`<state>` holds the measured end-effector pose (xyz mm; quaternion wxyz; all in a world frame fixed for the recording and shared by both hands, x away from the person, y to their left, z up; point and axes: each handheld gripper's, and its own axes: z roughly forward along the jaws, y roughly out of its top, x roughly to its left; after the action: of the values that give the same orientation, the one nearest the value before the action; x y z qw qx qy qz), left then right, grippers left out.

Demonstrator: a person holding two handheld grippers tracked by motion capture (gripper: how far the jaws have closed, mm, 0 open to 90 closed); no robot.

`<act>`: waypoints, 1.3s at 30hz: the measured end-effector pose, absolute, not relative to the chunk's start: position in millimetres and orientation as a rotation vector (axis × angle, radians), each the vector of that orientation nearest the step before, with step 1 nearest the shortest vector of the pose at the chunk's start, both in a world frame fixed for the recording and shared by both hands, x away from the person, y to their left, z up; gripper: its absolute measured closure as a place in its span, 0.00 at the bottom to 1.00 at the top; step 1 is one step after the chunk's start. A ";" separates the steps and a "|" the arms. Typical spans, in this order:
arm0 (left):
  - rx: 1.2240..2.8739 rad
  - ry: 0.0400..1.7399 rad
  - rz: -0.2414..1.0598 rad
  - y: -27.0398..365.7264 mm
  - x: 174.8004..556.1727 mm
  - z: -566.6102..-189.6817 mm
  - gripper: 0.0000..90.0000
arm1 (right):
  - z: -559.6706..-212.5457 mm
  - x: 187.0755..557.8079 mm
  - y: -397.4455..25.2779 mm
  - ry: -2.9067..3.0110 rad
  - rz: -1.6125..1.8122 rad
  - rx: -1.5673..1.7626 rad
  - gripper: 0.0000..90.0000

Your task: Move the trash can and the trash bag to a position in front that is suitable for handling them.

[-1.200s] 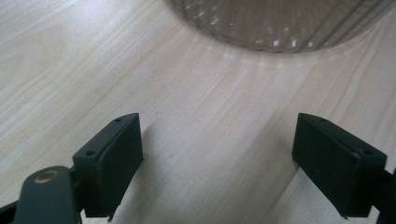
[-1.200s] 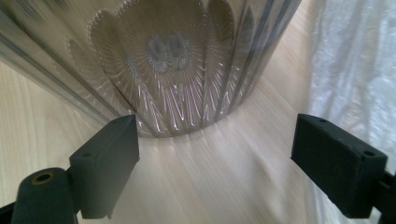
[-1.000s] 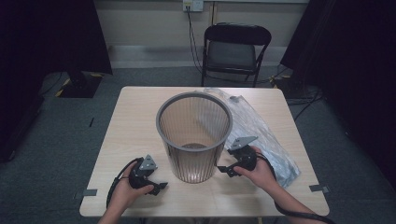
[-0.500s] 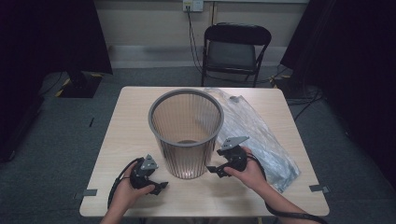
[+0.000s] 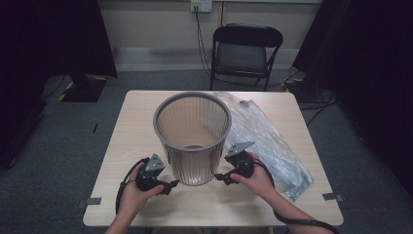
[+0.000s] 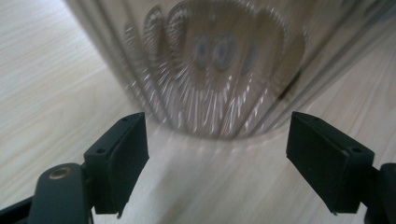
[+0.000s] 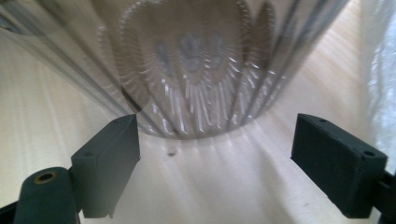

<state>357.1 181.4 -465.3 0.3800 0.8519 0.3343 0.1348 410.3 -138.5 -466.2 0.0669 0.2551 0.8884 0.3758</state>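
Observation:
A translucent ribbed waste bin point(image 5: 193, 139) with a grey rim stands upright in the middle of the light wood table point(image 5: 146, 102). My left gripper point(image 5: 169, 185) rests on the table at the bin's lower left, open, its jaws pointing at the bin's base point(image 6: 219, 88). At the lower right of the bin sits my right gripper point(image 5: 218, 178), also open and aimed at the base point(image 7: 196, 74). Nothing lies between either pair of jaws; the bin's wall is a short way beyond the fingertips. A clear plastic bag point(image 5: 270, 139) lies flat to the right of the bin.
A black folding chair point(image 5: 246, 51) stands beyond the table's far edge. Cables run down the wall behind it. Dark curtains flank both sides. The bag point(image 7: 383, 70) reaches toward the table's right front corner.
The bin has slid left and toward the table's middle. My right gripper has followed it leftward along its base. The left gripper has hardly moved.

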 end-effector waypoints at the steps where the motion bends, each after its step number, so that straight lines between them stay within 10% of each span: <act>1: 2.183 0.857 0.340 180.8 359.7 -466.0 0.21 | -465.9 412.4 -138.2 2.675 1.129 0.769 0.16; 21: 2.229 0.918 0.317 187.3 393.8 -478.3 0.18 | -469.6 456.2 -132.8 2.611 1.083 0.793 0.19; 39: 2.266 0.990 0.259 222.8 368.4 -462.6 0.18 | -481.6 411.8 -272.1 2.490 0.988 1.038 0.16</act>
<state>368.4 222.8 -462.6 0.3220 0.8628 0.3770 0.0986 411.8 -272.1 -481.6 0.1341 0.3582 0.8588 0.3408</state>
